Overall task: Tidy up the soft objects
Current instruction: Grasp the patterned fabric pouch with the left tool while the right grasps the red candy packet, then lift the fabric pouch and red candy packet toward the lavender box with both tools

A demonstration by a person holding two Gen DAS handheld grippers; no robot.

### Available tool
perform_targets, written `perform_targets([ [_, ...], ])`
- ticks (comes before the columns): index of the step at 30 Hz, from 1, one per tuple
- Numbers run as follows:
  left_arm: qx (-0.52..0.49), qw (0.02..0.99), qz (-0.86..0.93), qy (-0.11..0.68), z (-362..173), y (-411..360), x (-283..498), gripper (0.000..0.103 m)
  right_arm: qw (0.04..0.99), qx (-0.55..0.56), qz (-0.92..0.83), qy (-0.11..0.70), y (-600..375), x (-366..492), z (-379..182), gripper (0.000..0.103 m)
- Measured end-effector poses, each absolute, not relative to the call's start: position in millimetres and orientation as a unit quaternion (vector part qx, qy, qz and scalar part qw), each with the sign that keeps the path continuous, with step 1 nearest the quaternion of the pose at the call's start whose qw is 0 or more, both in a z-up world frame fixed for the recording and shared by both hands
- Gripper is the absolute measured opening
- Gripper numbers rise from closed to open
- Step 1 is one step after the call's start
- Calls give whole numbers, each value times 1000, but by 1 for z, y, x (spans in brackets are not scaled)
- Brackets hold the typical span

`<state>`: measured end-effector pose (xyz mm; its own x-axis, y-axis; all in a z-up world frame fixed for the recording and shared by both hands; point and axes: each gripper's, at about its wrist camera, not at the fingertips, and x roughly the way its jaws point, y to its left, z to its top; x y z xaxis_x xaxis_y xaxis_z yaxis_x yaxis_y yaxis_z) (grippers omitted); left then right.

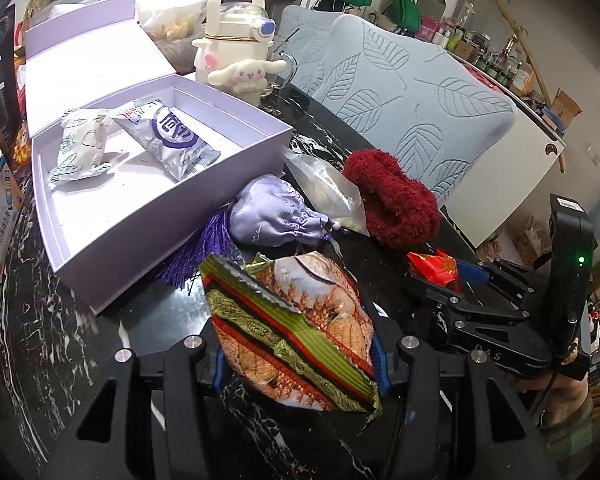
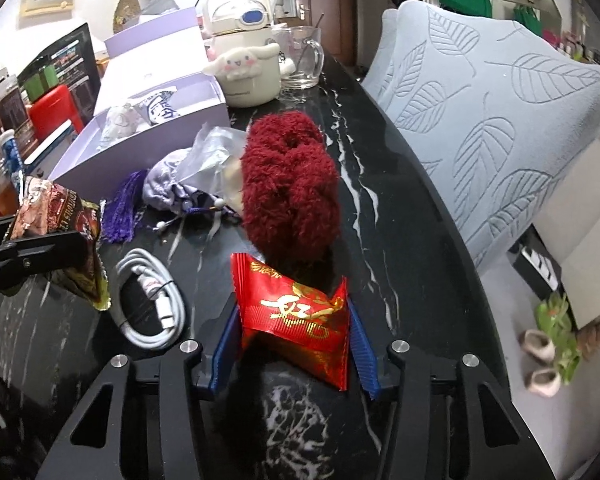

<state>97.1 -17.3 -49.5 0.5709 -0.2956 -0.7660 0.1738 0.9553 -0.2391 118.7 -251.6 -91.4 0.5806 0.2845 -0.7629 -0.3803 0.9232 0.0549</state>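
My left gripper (image 1: 300, 360) is shut on a green and orange snack packet (image 1: 292, 332), held just above the black marble table (image 1: 60, 340). My right gripper (image 2: 294, 344) is shut on a red packet with gold writing (image 2: 296, 312); its blue pads (image 2: 226, 348) press both sides. An open lavender box (image 1: 172, 216) stands at the left with a white wrapped item (image 1: 82, 148) and a silver packet (image 1: 172, 140) inside. Beside the box lie a purple satin pouch (image 1: 272, 212) with a tassel, a clear plastic bag (image 1: 332, 188) and a dark red fluffy scrunchie (image 1: 392, 200).
A coiled white cable (image 2: 152, 304) lies on the table left of my right gripper. Behind the box stand a cream cartoon-dog bottle (image 1: 236, 48) and a glass mug (image 2: 304, 60). A light blue leaf-patterned cushion (image 1: 400, 92) lines the table's right edge. Boxes crowd the left side.
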Motion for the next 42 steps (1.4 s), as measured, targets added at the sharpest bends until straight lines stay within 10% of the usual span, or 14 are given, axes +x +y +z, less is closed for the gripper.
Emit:
perform_targets([
  [42, -135, 904, -30, 404, -44, 75, 9, 52, 840, -87, 365, 392, -134, 51, -74, 49],
])
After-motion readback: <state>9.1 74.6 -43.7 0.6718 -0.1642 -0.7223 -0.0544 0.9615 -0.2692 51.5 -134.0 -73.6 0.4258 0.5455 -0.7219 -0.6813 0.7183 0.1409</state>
